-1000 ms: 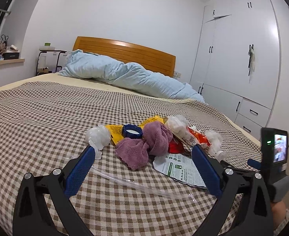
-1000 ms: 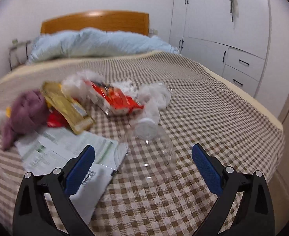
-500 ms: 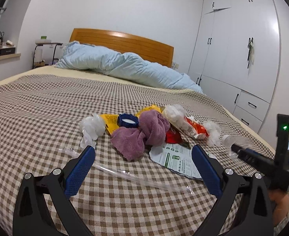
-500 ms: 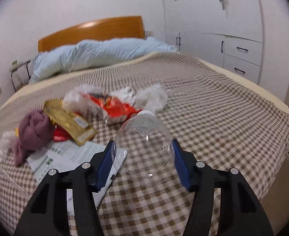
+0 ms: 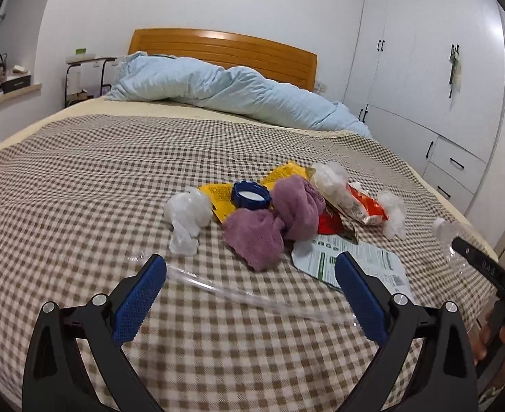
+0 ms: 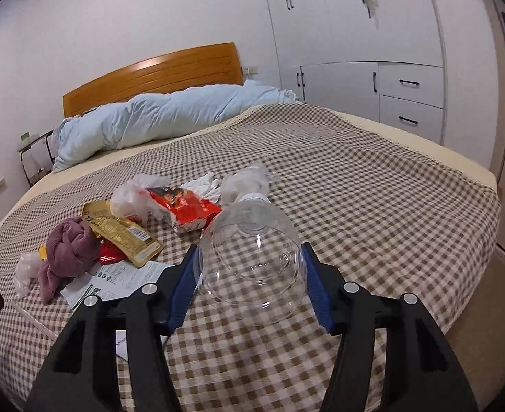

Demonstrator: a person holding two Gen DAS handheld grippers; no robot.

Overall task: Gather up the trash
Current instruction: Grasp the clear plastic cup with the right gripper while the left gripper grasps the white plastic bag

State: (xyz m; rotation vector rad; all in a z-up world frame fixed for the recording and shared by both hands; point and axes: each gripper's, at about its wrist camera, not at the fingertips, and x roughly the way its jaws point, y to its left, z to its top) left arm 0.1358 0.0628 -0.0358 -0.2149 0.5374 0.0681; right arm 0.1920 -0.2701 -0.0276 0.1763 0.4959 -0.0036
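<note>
Between your right gripper's (image 6: 250, 274) blue pads, at its six o'clock, sits the clear plastic bottle (image 6: 252, 257), clamped across its belly for lifting, while your left gripper (image 5: 250, 283) hangs spread over the checked bedspread (image 5: 80, 178).

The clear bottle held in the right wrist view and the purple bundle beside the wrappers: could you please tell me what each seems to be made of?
The clear bottle with a white cap looks like thin, glossy transparent plastic: the checked bedcover shows through it and highlights glint on its wall. The purple bundle appears to be soft, matte, fuzzy cloth, perhaps a microfibre towel, judging by its nap and rounded folds.
</note>
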